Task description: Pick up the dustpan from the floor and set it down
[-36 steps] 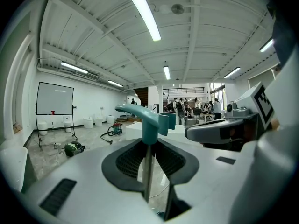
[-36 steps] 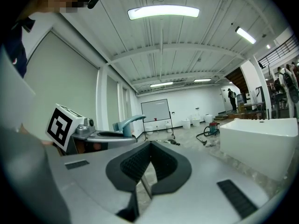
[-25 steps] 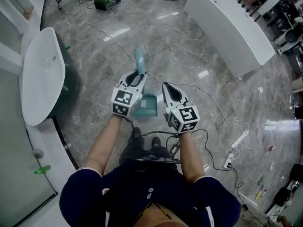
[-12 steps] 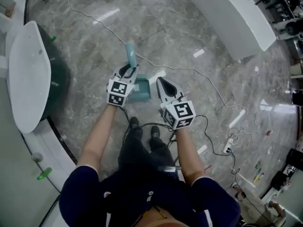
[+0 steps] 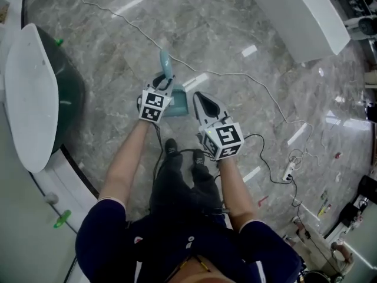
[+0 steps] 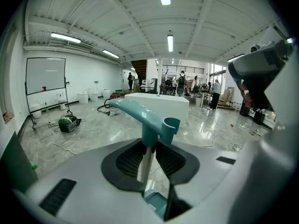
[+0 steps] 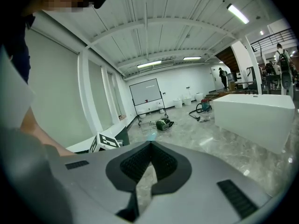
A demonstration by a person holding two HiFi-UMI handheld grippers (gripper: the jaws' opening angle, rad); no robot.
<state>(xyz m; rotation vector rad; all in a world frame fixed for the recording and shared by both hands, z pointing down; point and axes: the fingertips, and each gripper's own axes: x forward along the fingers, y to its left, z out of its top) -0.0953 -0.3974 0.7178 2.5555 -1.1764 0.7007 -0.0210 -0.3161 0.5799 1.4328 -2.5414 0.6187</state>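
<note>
So, the dustpan (image 5: 177,104) is clamped by its thin teal stem in the fingers of the left gripper (image 5: 162,82), with the pan hung low over the floor (image 5: 106,99). Contact can't be told yet. The right gripper (image 5: 199,97) is pinched together on nothing. Only the stem is held, so the pan could be twisted loose. It could also get set on the white cable (image 5: 235,74) and left tilted.

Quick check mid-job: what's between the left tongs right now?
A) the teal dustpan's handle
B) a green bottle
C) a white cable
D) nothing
A: the left gripper view shows the left tongs clamped on the dustpan by its teal handle; the right tongs are empty.
</note>
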